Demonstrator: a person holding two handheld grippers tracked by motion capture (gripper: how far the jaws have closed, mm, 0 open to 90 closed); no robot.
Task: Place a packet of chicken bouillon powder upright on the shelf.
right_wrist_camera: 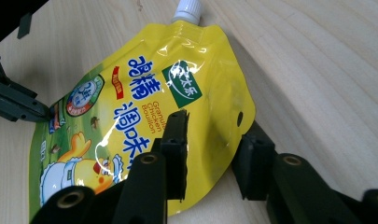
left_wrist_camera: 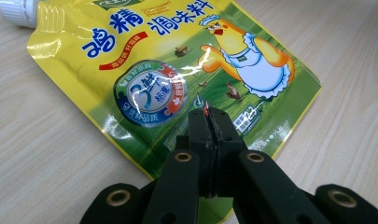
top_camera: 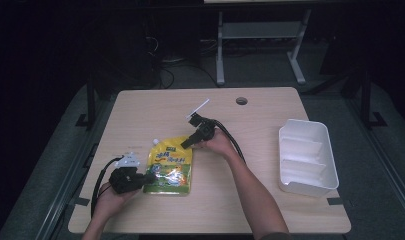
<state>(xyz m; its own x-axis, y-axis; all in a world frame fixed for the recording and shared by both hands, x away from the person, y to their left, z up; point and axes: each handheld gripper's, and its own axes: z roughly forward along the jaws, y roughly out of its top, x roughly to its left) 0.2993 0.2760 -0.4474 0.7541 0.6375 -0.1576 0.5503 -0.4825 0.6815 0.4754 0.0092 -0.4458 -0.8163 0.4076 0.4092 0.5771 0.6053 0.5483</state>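
Note:
A yellow chicken-bouillon pouch (top_camera: pixel 170 167) with a white screw cap (top_camera: pixel 155 142) lies flat on the wooden table. My left gripper (top_camera: pixel 149 178) comes in from the pouch's lower left. Its jaws are shut (left_wrist_camera: pixel 209 114) and their tips lie over the pouch's (left_wrist_camera: pixel 177 56) bottom edge, with nothing visibly between them. My right gripper (top_camera: pixel 184 144) reaches the pouch's upper right corner. It (right_wrist_camera: pixel 214 123) stands open astride that side edge of the pouch (right_wrist_camera: pixel 144 84), one jaw over the printed face, the other just off the edge. The left gripper (right_wrist_camera: pixel 42 113) touches the pouch's far end there.
A white plastic bin (top_camera: pixel 302 125) stands at the table's right side. A round cable hole (top_camera: pixel 241 101) sits near the far edge. Bare tabletop (top_camera: pixel 240 210) lies between the pouch and the bin.

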